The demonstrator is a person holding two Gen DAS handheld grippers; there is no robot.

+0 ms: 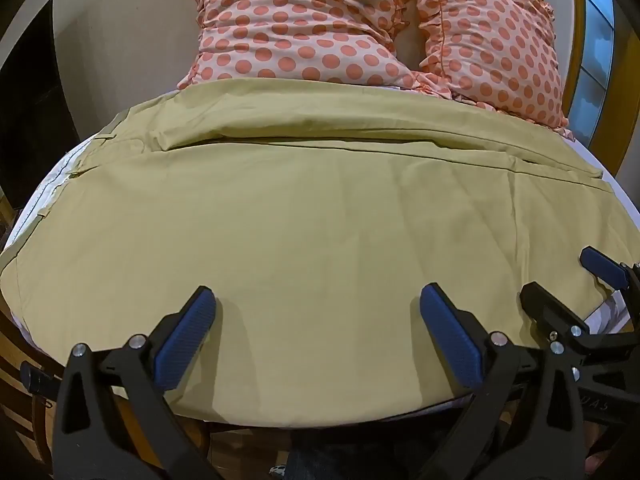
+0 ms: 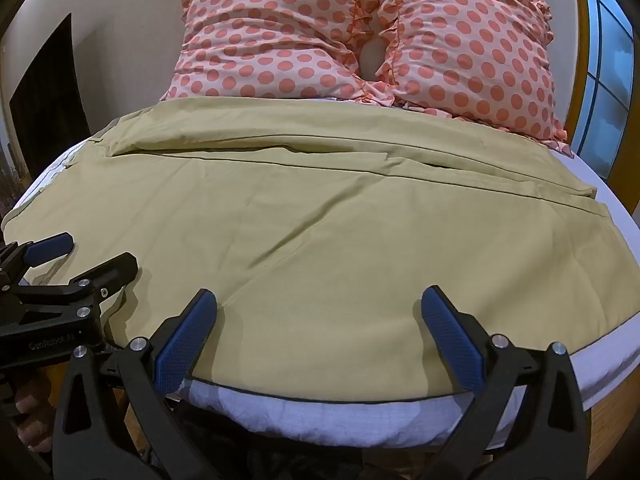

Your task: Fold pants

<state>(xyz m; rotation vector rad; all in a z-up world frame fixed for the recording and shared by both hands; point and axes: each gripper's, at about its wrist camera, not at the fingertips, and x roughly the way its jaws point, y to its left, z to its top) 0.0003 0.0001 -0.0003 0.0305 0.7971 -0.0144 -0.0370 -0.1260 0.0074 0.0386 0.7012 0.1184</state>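
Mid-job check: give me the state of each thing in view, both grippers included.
pants: spread flat on the bed, one lengthwise fold line showing, not yet folded small.
left gripper: open, over the near edge of the pants, holding nothing.
right gripper: open, over the near edge, holding nothing.
pillows: two, side by side behind the pants.
mattress: white, mostly covered.

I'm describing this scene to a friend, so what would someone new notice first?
First, the khaki pants spread wide across the white bed, filling the middle of both views. Behind them, two pink polka-dot pillows lean against the wall. Up front, the left gripper and right gripper both stand open over the near edge.
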